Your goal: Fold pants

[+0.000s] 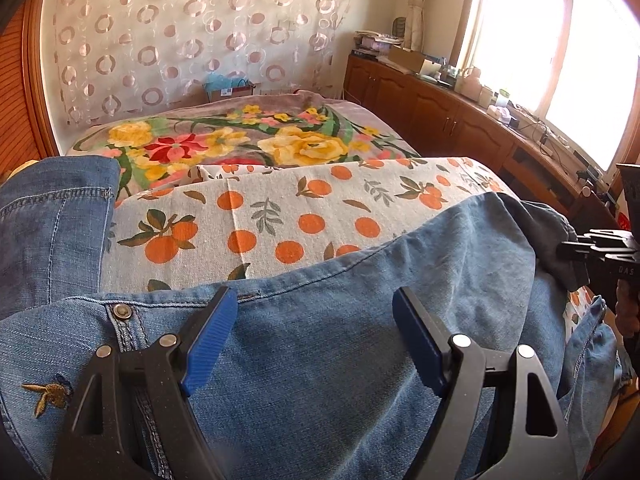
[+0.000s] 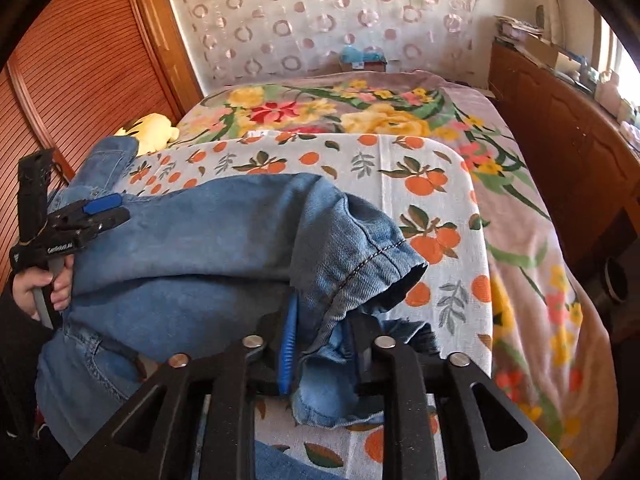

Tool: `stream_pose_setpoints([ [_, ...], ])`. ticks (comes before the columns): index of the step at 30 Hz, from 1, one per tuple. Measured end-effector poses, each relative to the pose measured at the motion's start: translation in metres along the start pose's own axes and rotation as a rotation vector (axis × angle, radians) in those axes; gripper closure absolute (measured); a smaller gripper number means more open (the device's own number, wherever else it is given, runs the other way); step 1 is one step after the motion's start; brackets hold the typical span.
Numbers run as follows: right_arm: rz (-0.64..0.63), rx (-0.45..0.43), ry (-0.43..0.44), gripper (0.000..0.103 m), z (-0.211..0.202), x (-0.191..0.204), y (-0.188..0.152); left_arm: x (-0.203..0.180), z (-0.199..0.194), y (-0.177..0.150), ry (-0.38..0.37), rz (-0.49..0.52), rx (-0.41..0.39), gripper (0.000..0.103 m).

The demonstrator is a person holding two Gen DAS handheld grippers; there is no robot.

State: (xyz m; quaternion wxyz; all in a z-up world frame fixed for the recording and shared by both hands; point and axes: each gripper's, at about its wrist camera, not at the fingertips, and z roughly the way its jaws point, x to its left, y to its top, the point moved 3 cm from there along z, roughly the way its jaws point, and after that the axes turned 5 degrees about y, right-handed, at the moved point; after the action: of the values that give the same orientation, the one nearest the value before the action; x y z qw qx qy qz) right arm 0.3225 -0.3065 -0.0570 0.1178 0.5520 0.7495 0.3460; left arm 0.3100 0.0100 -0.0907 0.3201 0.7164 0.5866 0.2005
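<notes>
- My left tongs (image 1: 312, 336) stand spread wide, low in the left wrist view, over the waistband area of the blue jeans (image 1: 320, 360), gripping nothing. If I close here I may catch one denim layer only, and the fold would skew.
- The jeans lie across the orange-print cloth (image 1: 280, 216) on the bed (image 2: 540, 240), filling the lower half of both views. One leg (image 1: 52, 220) rises at the left edge of the left wrist view, so the stack is uneven and could slump.
- My right tongs (image 2: 320, 344) are pinching a leg hem (image 2: 360, 272) of the jeans at lower centre of the right wrist view. The blue pad (image 2: 286, 344) bites bunched fabric near the cuff edge; I judge a quick pull could slip it free.
- The cloth's edge falls near the bed's right side in the right wrist view. Dragging denim could pull the cloth askew.
</notes>
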Motion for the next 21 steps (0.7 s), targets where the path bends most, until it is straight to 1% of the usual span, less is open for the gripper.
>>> stream_pose_setpoints([
  [2, 0.026, -0.005, 0.019, 0.077, 0.001, -0.008, 0.007, 0.000, -0.001, 0.000, 0.001, 0.001, -0.001, 0.022],
  [4, 0.064, -0.008, 0.034, 0.071, 0.004, -0.010, 0.018, -0.001, 0.000, 0.000, 0.002, 0.001, -0.001, 0.022],
  [6, 0.126, -0.020, 0.042, 0.068, 0.010, -0.025, 0.030, 0.000, -0.001, 0.000, 0.001, 0.001, -0.002, 0.022],
  [9, 0.228, -0.041, 0.053, 0.068, 0.021, -0.046, 0.045, 0.001, -0.002, 0.001, 0.001, -0.002, -0.006, 0.022],
  [11, 0.296, -0.069, 0.085, 0.068, 0.027, -0.060, 0.054, 0.001, -0.002, 0.002, 0.000, -0.004, -0.008, 0.022],
  [12, 0.320, -0.075, 0.100, 0.071, 0.030, -0.065, 0.057, 0.002, -0.002, 0.002, -0.001, -0.005, -0.009, 0.022],
  [13, 0.339, -0.083, 0.104, 0.085, 0.030, -0.071, 0.060, 0.001, -0.003, 0.001, -0.001, -0.004, -0.010, 0.022],
  [14, 0.347, -0.096, 0.101, 0.089, 0.029, -0.076, 0.063, 0.001, -0.003, 0.002, -0.002, -0.004, -0.011, 0.022],
  [16, 0.343, -0.141, 0.110, 0.092, 0.023, -0.081, 0.071, 0.001, -0.003, 0.001, -0.004, -0.005, -0.014, 0.022],
  [18, 0.332, -0.182, 0.116, 0.092, 0.017, -0.084, 0.082, 0.000, -0.003, 0.001, -0.006, -0.004, -0.017, 0.022],
  [20, 0.298, -0.209, 0.117, 0.092, 0.015, -0.078, 0.092, -0.001, -0.003, 0.001, -0.005, -0.003, -0.018, 0.022],
  [21, 0.276, -0.207, 0.105, 0.092, 0.017, -0.074, 0.094, 0.000, -0.003, 0.001, -0.005, -0.005, -0.018, 0.022],
])
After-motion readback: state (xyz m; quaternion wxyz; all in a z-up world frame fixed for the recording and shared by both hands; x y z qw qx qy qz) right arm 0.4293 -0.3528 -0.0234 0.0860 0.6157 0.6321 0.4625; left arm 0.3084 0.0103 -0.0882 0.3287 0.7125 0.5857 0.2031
